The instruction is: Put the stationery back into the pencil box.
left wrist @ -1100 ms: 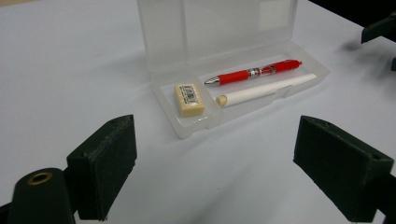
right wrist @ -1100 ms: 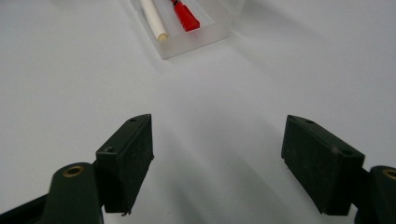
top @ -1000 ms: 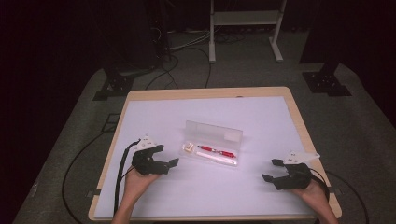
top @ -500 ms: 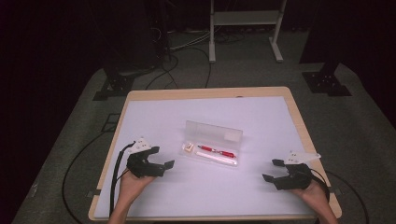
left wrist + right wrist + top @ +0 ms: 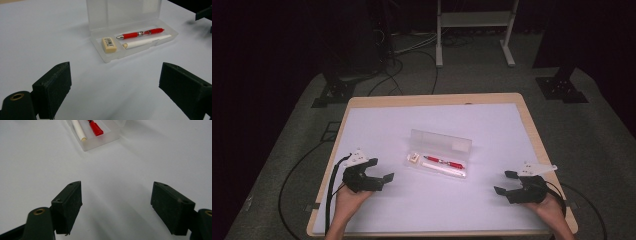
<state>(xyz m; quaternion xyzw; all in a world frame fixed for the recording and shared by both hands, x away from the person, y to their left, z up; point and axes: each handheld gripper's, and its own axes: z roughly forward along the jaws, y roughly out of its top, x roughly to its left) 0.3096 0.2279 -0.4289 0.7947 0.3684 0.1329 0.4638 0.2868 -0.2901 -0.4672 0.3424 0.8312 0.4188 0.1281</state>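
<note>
Right, big white-topped table w/ pale wooden rim (image 5: pixel 532 131) first: open clear plastic pencil case (image 5: pixel 439 156) sits mid-table, lid (image 5: pixel 122 11) tipped up at the back. Left gripper (image 5: pixel 381 178) has slid back toward the near-left edge vs a sec ago, when it sat closer in by the case; it's now well apart from it. Right gripper (image 5: pixel 506 182) hasn't budged, near the right edge, also well apart. Both sets of fingers are released, spread wide w/ nothing between them; left gripper view and right gripper view show bare table in the gaps.

Smaller stuff, all in the tray: white pen-like stick (image 5: pixel 147 41) along the front, red click pen (image 5: pixel 141 33) just behind it, cream rectangular eraser w/ barcode label (image 5: pixel 109 45) at the left end. Nothing held.

Reading it: the pull-back looks like a reset, approach not yet begun. Prob next job is reaching in from both sides, either to lift an item out or shut the lid.
</note>
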